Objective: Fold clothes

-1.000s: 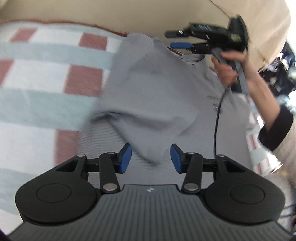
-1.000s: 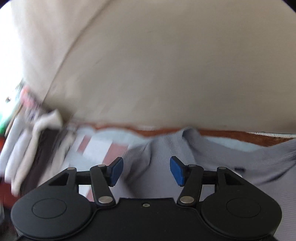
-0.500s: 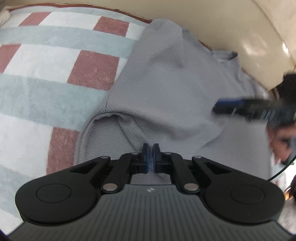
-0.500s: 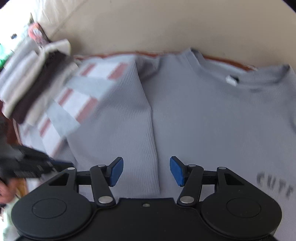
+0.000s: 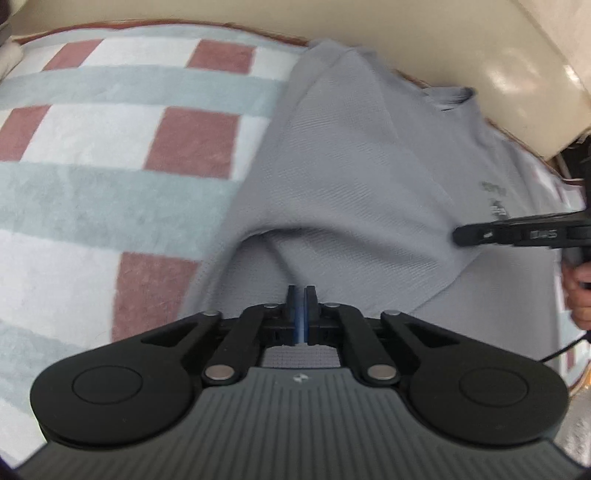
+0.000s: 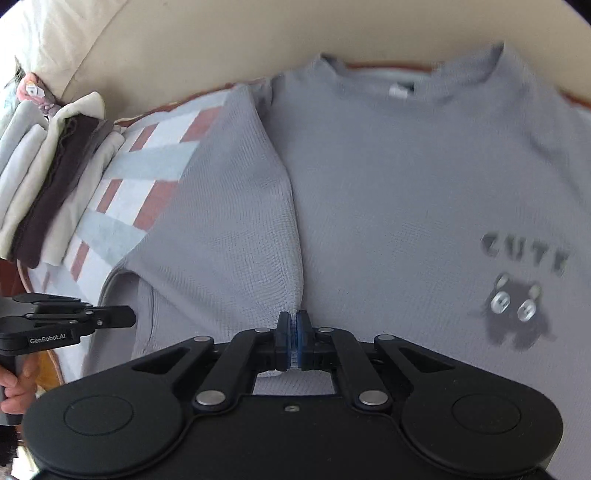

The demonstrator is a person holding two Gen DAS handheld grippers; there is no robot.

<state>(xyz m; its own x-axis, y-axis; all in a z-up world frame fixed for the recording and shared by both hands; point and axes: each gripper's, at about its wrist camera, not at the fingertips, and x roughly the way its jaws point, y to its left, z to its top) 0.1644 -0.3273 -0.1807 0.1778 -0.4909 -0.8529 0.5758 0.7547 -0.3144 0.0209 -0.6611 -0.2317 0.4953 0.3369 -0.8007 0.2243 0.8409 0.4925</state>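
A grey waffle-knit T-shirt (image 6: 388, 192) with a dark "CUTE" print (image 6: 524, 254) lies flat on a checked blanket (image 5: 110, 155); it also shows in the left wrist view (image 5: 351, 177). Its left sleeve is folded in over the body. My left gripper (image 5: 302, 291) is shut on a pinched ridge of the shirt near the side edge. My right gripper (image 6: 293, 317) is shut on the shirt fabric at the lower end of the folded sleeve's edge. Each gripper shows at the side of the other's view.
A stack of folded clothes (image 6: 48, 177) sits at the left of the blanket. A cream cushioned backrest (image 6: 258, 33) runs behind the shirt's collar. The blanket's red and pale blue checks spread to the left of the shirt.
The left gripper closed on the shirt a half second ago and stays shut. The right gripper swung down over the shirt and has now closed on the sleeve fold.
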